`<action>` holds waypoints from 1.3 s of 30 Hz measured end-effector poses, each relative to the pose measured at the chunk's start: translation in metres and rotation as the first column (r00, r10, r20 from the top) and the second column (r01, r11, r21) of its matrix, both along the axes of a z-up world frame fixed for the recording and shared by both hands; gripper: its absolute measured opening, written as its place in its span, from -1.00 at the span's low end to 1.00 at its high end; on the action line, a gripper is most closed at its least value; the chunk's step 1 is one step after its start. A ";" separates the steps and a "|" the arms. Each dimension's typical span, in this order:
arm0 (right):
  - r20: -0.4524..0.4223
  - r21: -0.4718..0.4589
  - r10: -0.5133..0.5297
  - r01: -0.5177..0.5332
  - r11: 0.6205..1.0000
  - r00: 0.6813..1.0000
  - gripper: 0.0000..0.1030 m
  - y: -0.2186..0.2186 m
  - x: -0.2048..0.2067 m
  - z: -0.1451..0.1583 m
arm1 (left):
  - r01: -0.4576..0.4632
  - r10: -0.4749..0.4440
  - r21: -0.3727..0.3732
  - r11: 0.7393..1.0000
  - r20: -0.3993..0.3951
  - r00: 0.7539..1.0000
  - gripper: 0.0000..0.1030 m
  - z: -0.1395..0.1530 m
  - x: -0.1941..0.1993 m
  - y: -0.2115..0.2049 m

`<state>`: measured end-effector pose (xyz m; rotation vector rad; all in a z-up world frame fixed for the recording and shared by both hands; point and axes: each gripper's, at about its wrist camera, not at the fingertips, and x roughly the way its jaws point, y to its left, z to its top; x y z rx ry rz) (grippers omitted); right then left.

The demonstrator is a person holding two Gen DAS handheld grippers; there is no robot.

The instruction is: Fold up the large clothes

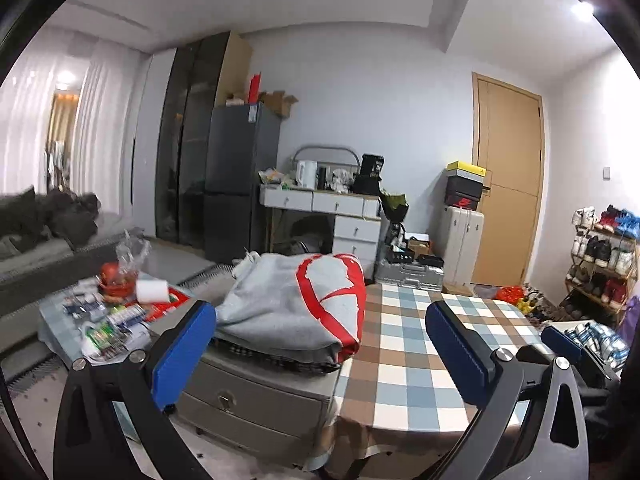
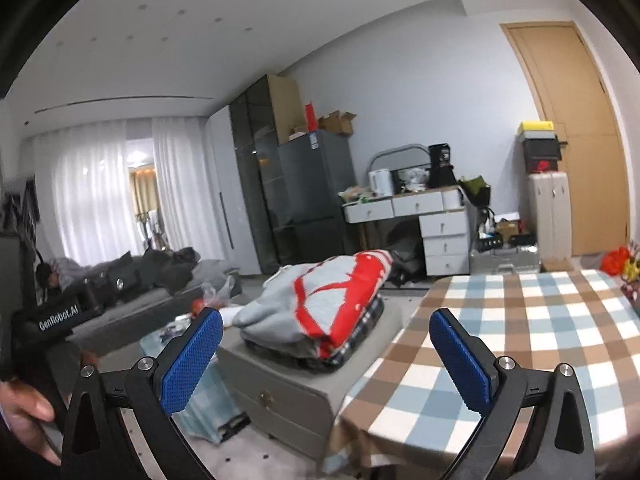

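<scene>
Left wrist: both grippers, left (image 1: pixel 320 344) and right (image 2: pixel 326 350), spread empty; folded sweatshirt (image 1: pixel 296 304) stacked on drawer unit (image 1: pixel 256 396), likely done.

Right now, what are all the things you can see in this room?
sweatshirt: one, grey and red, folded on the drawer chest
checked cloth: one, dark and white, under the sweatshirt
drawer chest: one, grey, left of the table
table: one, blue, brown and white checked cover
fridge: one, dark grey, far wall
desk: one, white, beside the fridge
door: one, tan, right
left gripper: blue pads, open, nothing held
right gripper: blue pads, open, nothing held
</scene>
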<state>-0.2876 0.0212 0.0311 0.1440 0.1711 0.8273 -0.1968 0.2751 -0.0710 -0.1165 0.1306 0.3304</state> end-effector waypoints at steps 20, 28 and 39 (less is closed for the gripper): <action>0.030 0.022 0.001 -0.002 1.000 1.000 1.00 -0.008 -0.019 -0.009 | -0.043 0.049 0.098 0.994 -0.058 0.997 0.98 -0.025 0.010 -0.018; 0.010 0.044 0.017 -0.017 0.999 1.000 1.00 -0.004 -0.013 -0.011 | -0.041 0.049 0.077 0.996 -0.099 0.994 0.98 -0.034 0.012 -0.018; 0.007 0.038 0.046 -0.046 0.998 0.999 1.00 0.003 -0.020 -0.008 | -0.032 0.038 0.059 0.998 -0.091 0.995 0.98 -0.028 0.003 -0.014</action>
